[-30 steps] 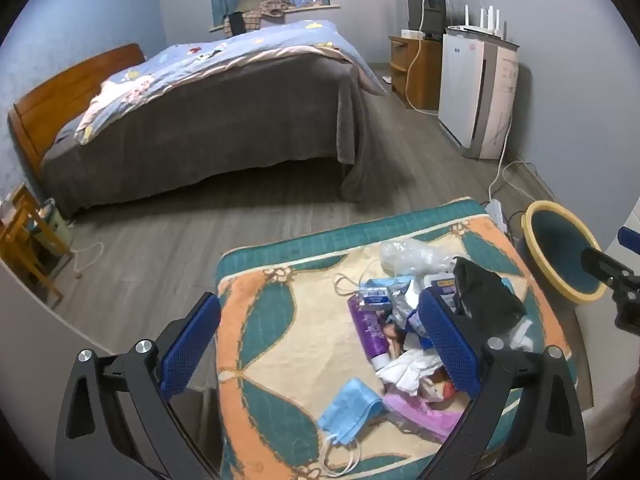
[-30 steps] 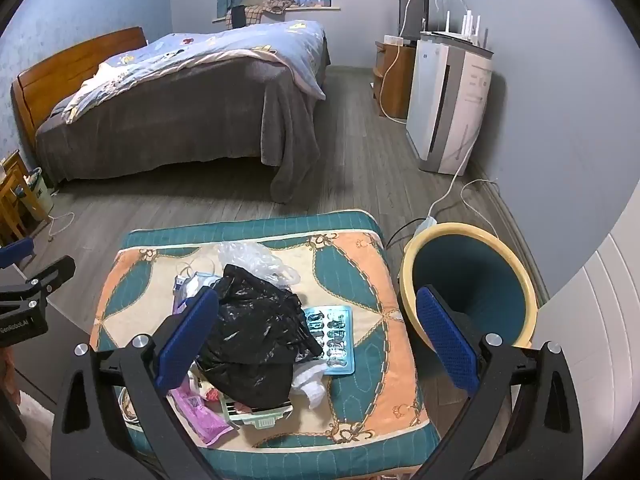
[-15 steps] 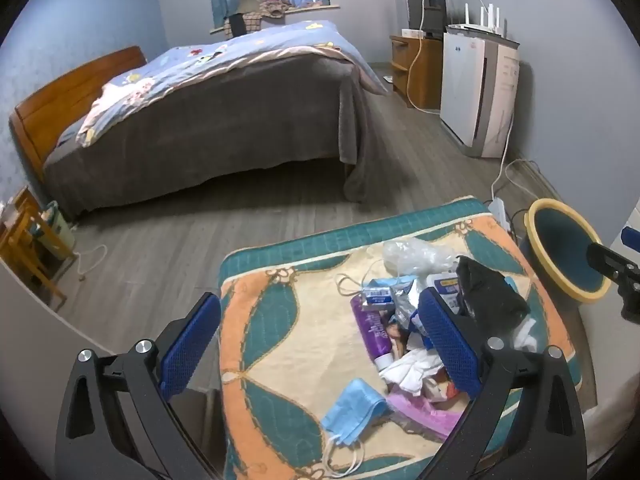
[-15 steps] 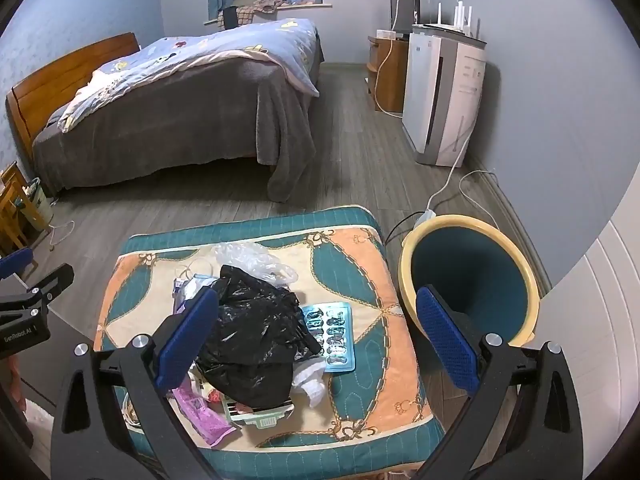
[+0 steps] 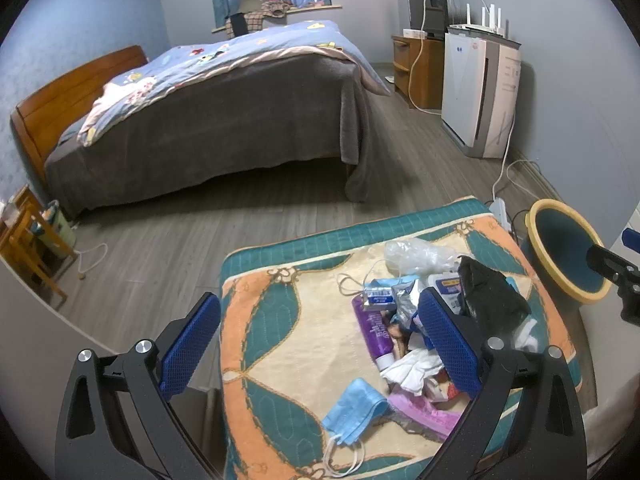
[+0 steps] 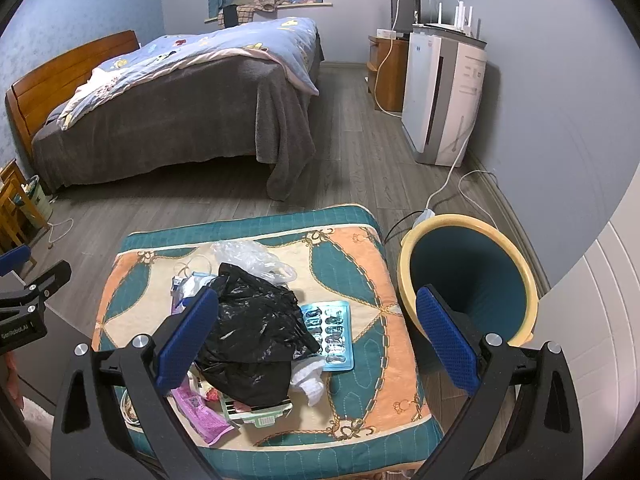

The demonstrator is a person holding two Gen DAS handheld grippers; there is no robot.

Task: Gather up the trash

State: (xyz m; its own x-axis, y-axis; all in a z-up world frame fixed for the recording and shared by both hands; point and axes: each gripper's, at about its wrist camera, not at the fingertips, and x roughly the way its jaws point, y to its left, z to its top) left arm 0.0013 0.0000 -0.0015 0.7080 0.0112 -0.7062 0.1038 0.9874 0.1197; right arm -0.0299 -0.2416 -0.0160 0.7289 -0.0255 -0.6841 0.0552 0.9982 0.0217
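Observation:
Trash is heaped on a teal-and-orange patterned cushion: a crumpled black plastic bag, a blister pack, a clear plastic bag, a white tissue and a pink wrapper. The left wrist view adds a blue face mask, a purple tube and the black plastic bag. A yellow-rimmed teal bin stands on the floor right of the cushion. My left gripper and right gripper hover open above the cushion, holding nothing.
A bed with a grey blanket fills the far left. A white air purifier and a wooden TV stand line the right wall. A power strip with cables lies behind the bin. Wooden furniture stands at the left.
Both views have shifted slightly, with the right gripper raised a little over the cushion. The trash has not moved and both grippers stay open.

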